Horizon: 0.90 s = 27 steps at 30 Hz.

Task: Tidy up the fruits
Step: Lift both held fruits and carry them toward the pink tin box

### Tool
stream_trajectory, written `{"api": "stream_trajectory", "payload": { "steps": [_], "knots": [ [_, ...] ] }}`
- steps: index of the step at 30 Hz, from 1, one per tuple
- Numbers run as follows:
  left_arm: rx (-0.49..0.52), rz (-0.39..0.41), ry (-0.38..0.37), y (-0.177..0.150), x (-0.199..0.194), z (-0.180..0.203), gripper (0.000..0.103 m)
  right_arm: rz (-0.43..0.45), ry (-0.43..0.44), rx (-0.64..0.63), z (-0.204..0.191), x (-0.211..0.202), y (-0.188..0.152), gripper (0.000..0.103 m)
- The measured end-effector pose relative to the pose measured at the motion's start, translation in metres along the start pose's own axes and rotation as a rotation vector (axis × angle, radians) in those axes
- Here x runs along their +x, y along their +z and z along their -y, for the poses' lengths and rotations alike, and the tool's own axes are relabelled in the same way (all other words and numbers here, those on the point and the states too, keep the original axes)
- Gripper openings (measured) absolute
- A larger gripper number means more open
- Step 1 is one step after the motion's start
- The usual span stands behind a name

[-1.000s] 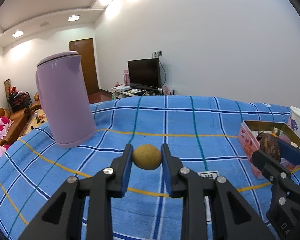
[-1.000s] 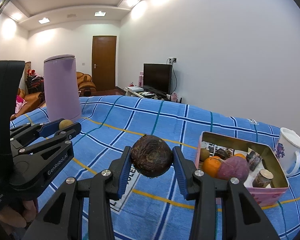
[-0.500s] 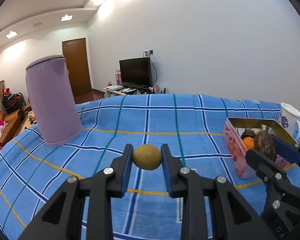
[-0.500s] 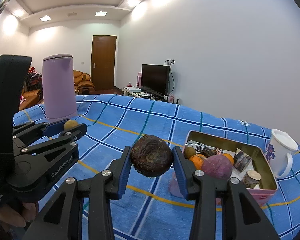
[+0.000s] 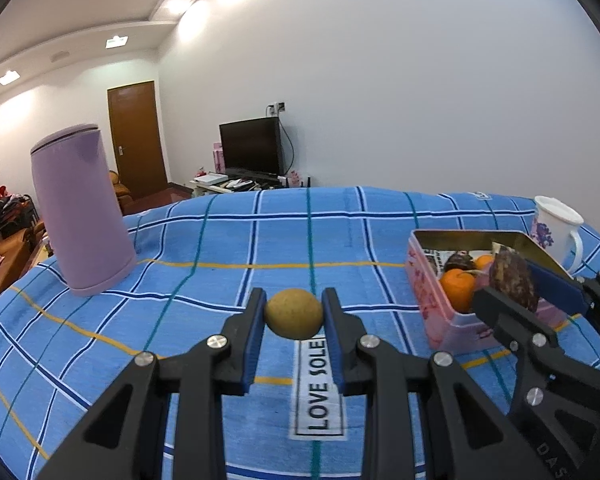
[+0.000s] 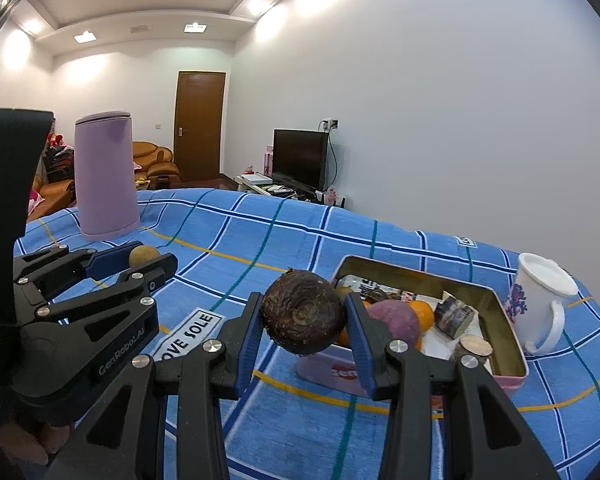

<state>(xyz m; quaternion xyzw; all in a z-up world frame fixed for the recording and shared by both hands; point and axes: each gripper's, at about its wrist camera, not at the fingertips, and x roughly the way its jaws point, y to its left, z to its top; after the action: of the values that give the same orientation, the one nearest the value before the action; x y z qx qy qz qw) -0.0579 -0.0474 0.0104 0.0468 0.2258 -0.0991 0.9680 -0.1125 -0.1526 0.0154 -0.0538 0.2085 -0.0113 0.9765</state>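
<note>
Two grippers have travelled rightward across the blue checked cloth point(image 5: 228, 248) since a second ago, so the smooth, tapering lilac kettle point(image 5: 82, 216) now lies farther back on the left and the pink rectangular tin point(image 6: 496, 316) looms nearer. The left gripper point(image 5: 294, 316) stays clamped on a small, round, matte tan fruit point(image 5: 294, 314) above the cloth's "LOVE SOLE" label point(image 5: 319, 390). The right gripper point(image 6: 304, 318) keeps pinching a larger rough, dark brown fruit point(image 6: 302, 314) at the tin's near-left corner, beside oranges point(image 6: 422, 314) and a purple tuber point(image 6: 390, 316).
</note>
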Motion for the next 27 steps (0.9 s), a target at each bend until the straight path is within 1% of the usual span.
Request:
{"api": "stream_trajectory", "payload": {
  "steps": [16,23,27],
  "knots": [
    [0.037,0.002,-0.062,0.0,-0.006,0.036,0.03,0.008,-0.05,0.009,0.033,-0.011,-0.008,0.043],
    [0.054,-0.002,-0.11,0.001,-0.008,0.055,0.03,0.01,-0.075,0.025,0.05,-0.016,-0.01,0.043],
    [0.043,0.0,-0.146,0.007,-0.009,0.063,0.03,0.01,-0.096,0.043,0.064,-0.018,-0.012,0.043]
  ]
}}
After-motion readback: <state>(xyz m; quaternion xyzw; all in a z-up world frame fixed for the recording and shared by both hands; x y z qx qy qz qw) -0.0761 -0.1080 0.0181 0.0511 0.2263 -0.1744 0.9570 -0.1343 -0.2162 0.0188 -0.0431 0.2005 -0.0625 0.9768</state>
